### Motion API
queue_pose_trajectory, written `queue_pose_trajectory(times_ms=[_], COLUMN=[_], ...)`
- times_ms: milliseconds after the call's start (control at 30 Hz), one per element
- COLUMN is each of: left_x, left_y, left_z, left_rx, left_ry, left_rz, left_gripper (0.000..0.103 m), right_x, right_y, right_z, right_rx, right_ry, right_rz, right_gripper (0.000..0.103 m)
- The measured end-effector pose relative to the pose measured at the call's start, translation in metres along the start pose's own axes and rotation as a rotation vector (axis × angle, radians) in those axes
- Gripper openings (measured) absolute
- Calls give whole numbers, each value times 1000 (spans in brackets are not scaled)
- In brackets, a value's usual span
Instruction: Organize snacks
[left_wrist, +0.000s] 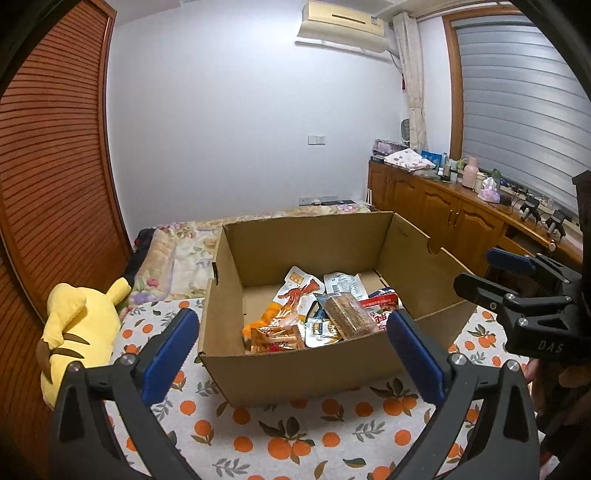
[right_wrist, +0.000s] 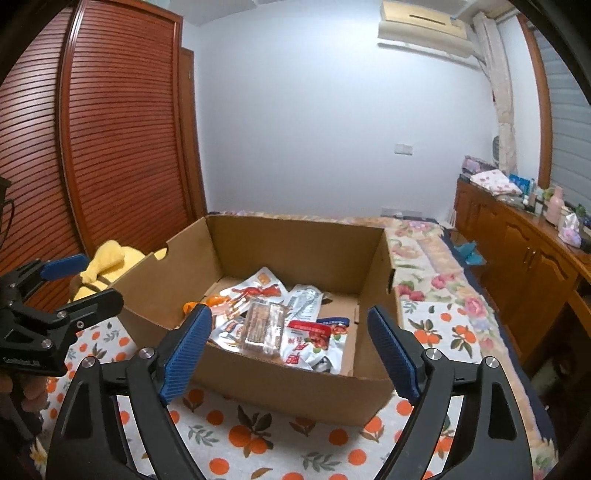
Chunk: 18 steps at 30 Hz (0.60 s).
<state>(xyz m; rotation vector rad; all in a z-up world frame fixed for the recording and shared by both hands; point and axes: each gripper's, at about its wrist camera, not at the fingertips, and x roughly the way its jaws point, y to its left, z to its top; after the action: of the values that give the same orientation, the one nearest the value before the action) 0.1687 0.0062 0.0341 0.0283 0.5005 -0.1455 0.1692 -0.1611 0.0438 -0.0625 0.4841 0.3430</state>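
With every visible snack packet (left_wrist: 317, 314) already in the cardboard box (left_wrist: 295, 373), your left hand-held gripper (left_wrist: 291, 350) and right hand-held gripper (right_wrist: 291, 350) hang spread and empty; little seems left.

From my seat, the cardboard box's (left_wrist: 295, 373) near wall hides the lowest snack packets (left_wrist: 280, 339), their print too small to read, and the yellow plush toy (right_wrist: 107, 258) sits half-hidden behind its left wall.

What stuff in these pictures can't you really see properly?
- Snack packets: both wrist views, the print is too small to read, and the lower ones are buried under the upper ones.
- Cardboard box floor: near corner hidden behind its front wall in both views.
- Yellow plush toy: right wrist view, mostly hidden behind the box wall and the left gripper.
- Bottles on the wooden cabinet: too small to identify.
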Motion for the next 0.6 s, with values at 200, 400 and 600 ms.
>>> queue_pose_trajectory(times_ms=[200,400,600], left_x=[-25,-47,-64], left_y=[-6,-17,-24], left_z=[-2,-4,-5], left_rx=[-8,-1,-5], left_ry=[-22,-28,-36], left_rz=[13,25,24], left_gripper=[103,103,103], right_x=[-22,-49,-72], right_y=[0,5,5], right_z=[-1,-7,-12], right_rx=[0,5,15], right_ry=[-25,-49,-57], right_rz=[-26,-50,-58], right_gripper=[88,89,94])
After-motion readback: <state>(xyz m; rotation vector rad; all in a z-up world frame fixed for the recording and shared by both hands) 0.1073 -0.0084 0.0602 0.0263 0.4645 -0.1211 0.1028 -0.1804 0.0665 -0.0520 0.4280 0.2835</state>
